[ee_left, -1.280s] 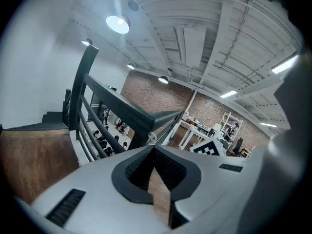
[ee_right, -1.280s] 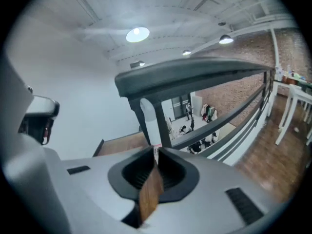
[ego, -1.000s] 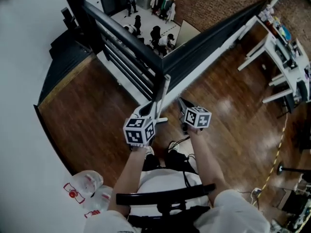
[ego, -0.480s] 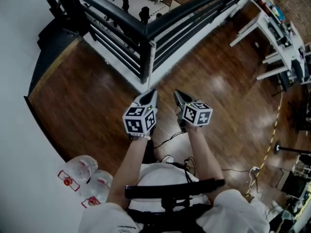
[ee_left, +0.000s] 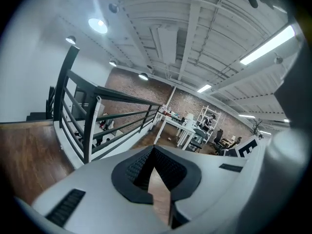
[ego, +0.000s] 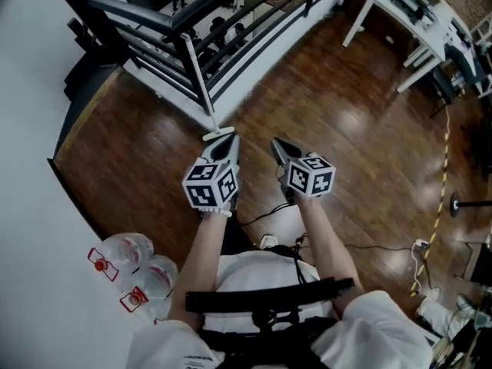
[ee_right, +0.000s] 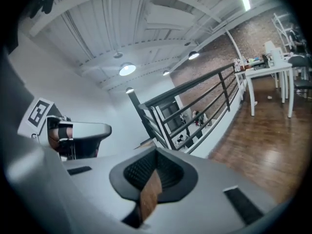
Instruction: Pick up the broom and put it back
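A white pole (ego: 198,89) with a small flat foot (ego: 218,134) stands upright against the corner of the black railing (ego: 146,18); it looks like the broom. The same pole shows in the left gripper view (ee_left: 97,123) and in the right gripper view (ee_right: 159,120). My left gripper (ego: 228,141) is shut and empty, its tip just below the foot of the pole. Beside it, my right gripper (ego: 275,144) is also shut with nothing in it. Both point at the railing, and their closed jaw tips (ee_left: 152,149) (ee_right: 156,153) fill the lower part of each gripper view.
Large water bottles (ego: 132,261) lie by the white wall at the lower left. White tables (ego: 400,14) stand at the upper right. A cable (ego: 265,220) runs over the wood floor near my feet, and a striped cord (ego: 441,167) and a stand base (ego: 460,203) sit at the right.
The railing corner and the white pole have slid left and nearer in the head view. Both grippers have kept side by side and stayed shut.
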{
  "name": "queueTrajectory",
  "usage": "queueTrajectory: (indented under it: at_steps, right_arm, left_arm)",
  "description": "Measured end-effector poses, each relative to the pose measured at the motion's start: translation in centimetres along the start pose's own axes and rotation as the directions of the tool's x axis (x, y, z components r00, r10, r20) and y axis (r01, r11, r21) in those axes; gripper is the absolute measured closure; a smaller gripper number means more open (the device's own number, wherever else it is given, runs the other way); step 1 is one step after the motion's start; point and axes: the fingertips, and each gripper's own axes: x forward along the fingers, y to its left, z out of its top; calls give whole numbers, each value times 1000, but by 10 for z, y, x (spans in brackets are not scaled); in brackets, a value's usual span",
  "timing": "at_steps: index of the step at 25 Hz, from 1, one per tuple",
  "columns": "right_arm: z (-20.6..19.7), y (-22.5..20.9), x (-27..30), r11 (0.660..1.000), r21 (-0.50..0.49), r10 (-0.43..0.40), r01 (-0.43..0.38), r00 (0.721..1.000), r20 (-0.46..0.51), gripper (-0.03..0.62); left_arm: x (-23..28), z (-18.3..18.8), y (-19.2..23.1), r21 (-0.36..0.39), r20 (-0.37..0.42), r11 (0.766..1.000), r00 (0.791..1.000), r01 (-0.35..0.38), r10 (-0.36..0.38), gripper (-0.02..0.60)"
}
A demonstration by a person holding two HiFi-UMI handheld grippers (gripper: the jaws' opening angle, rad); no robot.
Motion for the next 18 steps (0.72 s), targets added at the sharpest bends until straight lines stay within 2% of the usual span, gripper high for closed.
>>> queueTrajectory:
  at_steps: [3, 7, 10, 14, 18]
  right_arm:
    - [-11, 7, -60, 999, -19, 42, -42, 999, 19, 589]
    - [-17, 27, -107, 995, -23, 95, -94, 994, 48, 589]
    - [-23, 48, -127, 991, -4, 135, -135, 989, 58, 589]
    - [-31, 75, -144, 984, 73, 153, -160, 984, 93, 589]
    - [-34, 104, -151, 984, 75, 150, -159, 982, 116, 589]
  left_arm:
    - [-40, -27, -50, 32, 5, 999, 1000, -30, 30, 588]
    - [-89, -48, -80, 48, 19, 996, 997, -76, 75, 588]
    - [-118, -58, -88, 51, 26, 994, 995, -100, 99, 588]
    - [-148, -64, -88, 45, 32, 993, 994, -105, 104, 588]
    - [-171, -65, -80, 41, 39, 995, 995, -93, 92, 588]
